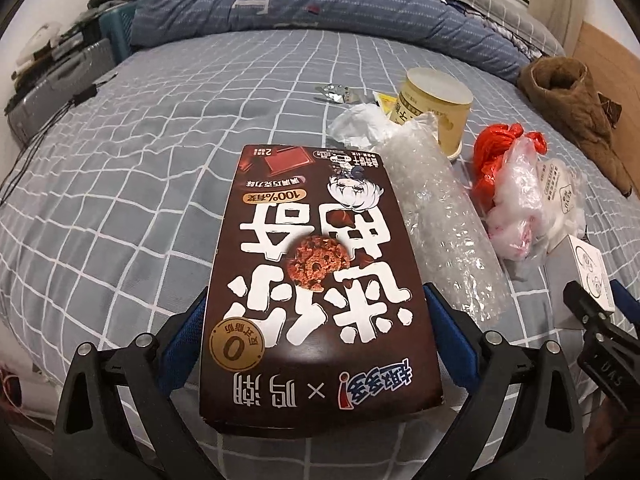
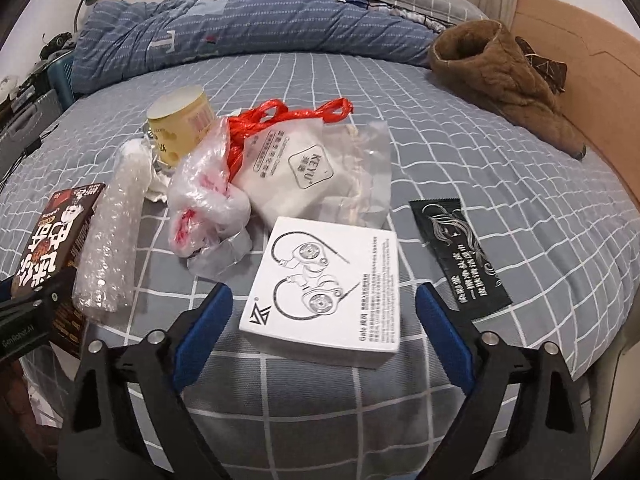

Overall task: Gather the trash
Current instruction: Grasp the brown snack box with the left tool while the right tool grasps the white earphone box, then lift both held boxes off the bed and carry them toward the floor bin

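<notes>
On the checked bed (image 2: pixel 480 128), your left gripper (image 1: pixel 316 320) has its jaws closed on the long sides of a stiff, glossy brown biscuit box (image 1: pixel 316 264), likely light and easily dented. To its right lie a soft, crackly bubble-wrap roll (image 2: pixel 108 248), a paper cup (image 2: pixel 180 128) and slippery crumpled plastic bags (image 2: pixel 208 208). Your right gripper (image 2: pixel 324 316) has its jaws wide around a rigid white earphone box (image 2: pixel 328 288), untouched; take it by its flat sides.

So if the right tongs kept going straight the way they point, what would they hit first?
Most likely the white earphone box: it lies on the bed between the open right tongs, pads not touching it. Depth is hard to judge.
</notes>
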`<state>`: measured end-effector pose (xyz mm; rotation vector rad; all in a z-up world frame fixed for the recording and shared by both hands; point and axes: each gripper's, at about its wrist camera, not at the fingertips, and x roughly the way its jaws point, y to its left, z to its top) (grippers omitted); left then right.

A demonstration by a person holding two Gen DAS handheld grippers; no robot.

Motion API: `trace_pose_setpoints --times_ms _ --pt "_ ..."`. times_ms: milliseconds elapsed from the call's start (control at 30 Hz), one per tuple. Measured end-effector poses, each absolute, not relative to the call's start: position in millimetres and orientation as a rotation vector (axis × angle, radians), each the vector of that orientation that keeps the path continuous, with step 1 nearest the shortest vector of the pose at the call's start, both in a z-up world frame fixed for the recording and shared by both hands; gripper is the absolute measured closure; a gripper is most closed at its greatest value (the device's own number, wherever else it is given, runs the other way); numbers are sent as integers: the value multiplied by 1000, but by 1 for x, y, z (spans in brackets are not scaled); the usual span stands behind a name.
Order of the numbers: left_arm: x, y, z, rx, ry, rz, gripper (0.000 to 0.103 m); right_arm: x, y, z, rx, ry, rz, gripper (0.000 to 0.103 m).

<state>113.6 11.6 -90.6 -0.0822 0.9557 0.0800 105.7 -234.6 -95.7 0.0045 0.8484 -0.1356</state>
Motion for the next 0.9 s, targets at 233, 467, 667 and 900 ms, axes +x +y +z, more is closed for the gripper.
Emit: trace_pose_setpoints --times_ms 233,467,667,900 --pt "108 13 -88 -81 939 78 13 108 -238 -98 21 865 -130 34" --pt "100 13 -82 -90 929 73 14 107 -238 -97 19 861 -130 34" --pt "95 16 -74 -94 913 80 14 104 -238 -92 14 865 -126 34" --pt "92 17 -73 -82 907 113 12 100 -238 -86 13 867 -121 34"
